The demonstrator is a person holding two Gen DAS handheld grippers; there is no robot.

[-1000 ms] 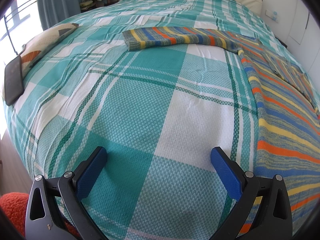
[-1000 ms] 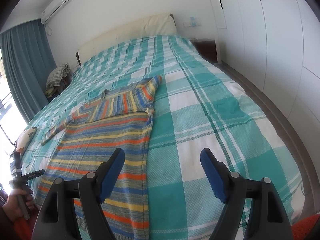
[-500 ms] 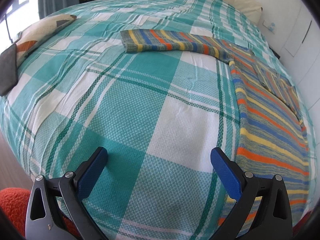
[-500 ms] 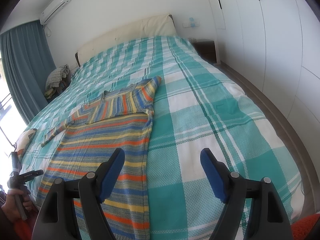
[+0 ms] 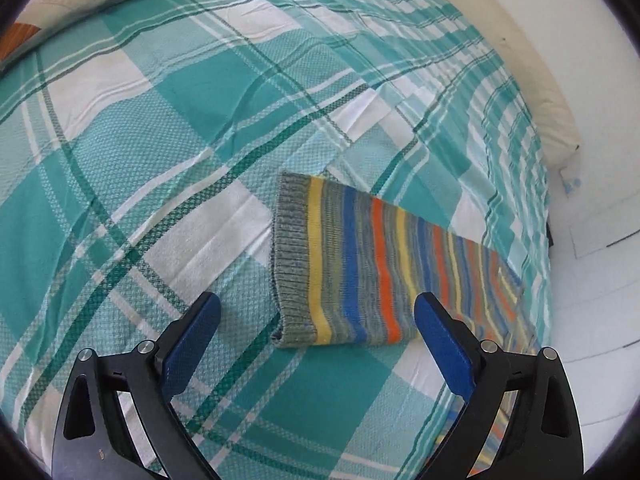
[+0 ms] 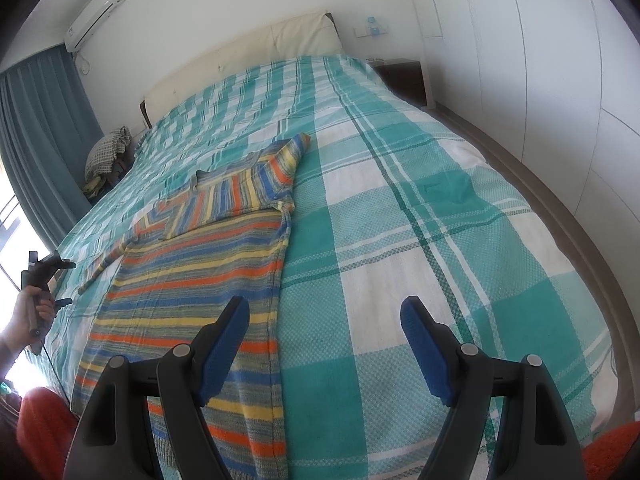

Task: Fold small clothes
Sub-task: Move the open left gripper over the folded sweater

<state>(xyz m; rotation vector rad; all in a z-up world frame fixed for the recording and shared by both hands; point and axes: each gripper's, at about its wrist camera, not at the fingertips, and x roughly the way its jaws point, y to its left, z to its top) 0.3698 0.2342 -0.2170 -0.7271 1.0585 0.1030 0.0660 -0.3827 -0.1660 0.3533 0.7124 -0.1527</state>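
one sleeve of the striped sweater [image 6: 192, 284] on the bed [image 6: 400, 240] is folded over its chest; the rest remains. left gripper [image 5: 316, 320], fingers closing, empty, nears the other cuff [image 5: 290, 256]; right gripper [image 6: 324, 328] gapes empty beside the hem.

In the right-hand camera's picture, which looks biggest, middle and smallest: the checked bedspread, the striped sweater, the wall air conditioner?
Largest to smallest, as they look:
1. Checked bedspread
2. Striped sweater
3. Air conditioner

The air conditioner is farthest from the camera, so it looks smaller than it really is.
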